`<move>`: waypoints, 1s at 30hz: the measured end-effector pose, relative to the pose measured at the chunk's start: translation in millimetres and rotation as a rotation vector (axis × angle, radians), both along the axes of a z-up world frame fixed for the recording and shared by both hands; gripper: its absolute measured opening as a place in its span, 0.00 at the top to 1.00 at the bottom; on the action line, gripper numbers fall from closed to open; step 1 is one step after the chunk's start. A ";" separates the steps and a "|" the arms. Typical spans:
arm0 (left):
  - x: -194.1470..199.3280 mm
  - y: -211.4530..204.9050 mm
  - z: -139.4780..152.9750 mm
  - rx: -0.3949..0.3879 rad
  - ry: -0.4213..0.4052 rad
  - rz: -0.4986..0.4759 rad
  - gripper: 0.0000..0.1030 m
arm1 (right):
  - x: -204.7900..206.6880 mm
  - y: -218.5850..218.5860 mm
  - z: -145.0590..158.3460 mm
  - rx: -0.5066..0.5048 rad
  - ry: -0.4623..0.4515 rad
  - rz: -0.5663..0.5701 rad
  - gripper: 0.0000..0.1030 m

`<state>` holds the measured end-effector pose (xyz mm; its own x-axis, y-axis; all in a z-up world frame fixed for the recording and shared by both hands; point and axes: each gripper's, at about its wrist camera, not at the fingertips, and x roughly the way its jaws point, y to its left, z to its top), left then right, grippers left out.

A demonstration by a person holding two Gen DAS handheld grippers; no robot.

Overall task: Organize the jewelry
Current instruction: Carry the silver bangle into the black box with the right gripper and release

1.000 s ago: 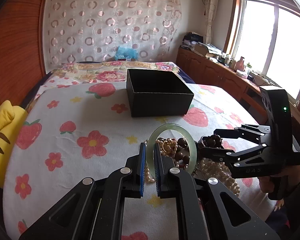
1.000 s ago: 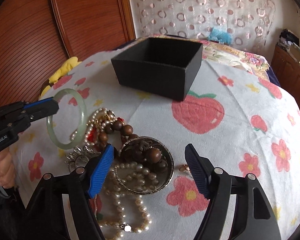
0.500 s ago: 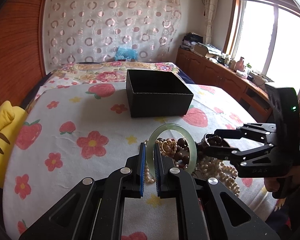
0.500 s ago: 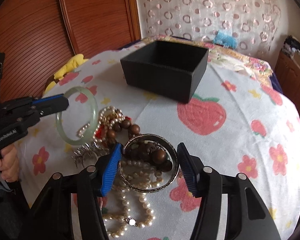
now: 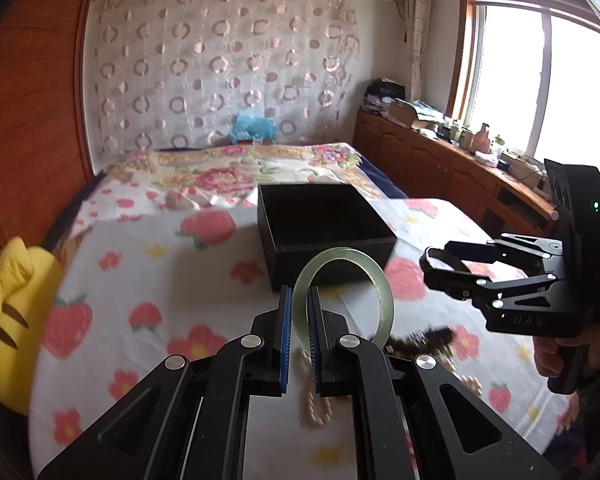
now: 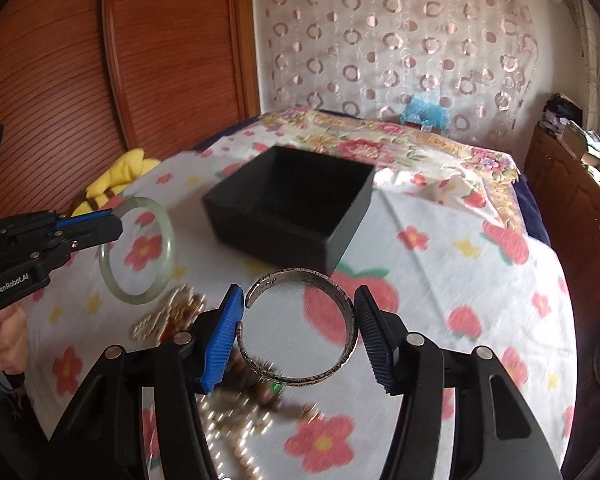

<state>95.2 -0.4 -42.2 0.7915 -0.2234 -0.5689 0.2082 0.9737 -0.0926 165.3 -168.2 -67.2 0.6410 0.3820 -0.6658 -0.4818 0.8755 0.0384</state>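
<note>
The job is barely begun: the black box (image 6: 288, 208), sitting on the bed (image 6: 480, 292) in the upper middle of the right wrist view, looks empty as far as its dark inside can be read, so nothing has been put away yet. Two pieces are in hand. The left tool (image 5: 299, 320) is pinched together on the rim of the green bangle (image 5: 380, 292), which stands upright in the centre of the left wrist view, just in front of the box's near wall; in the right wrist view that bangle hangs at the left edge, clear of the bedspread. The right tool (image 6: 298, 320) is clamped across the silver cuff (image 6: 312, 276), its blue pads (image 6: 228, 324) pressing on either side, the cuff held in the lower middle of the frame, short of the box. Below it, at the bottom of the frame, the pile (image 6: 236, 408) of pearls and brown beads lies on the bed, blurred, so I cannot count the pieces. What is left, by my reckoning: carry both bracelets over the box, let them go inside, then come back for the strands in the pile.
</note>
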 end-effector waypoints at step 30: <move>89.3 2.1 34.9 0.081 -0.037 0.091 0.93 | 113.1 24.1 9.8 0.147 0.063 0.015 0.35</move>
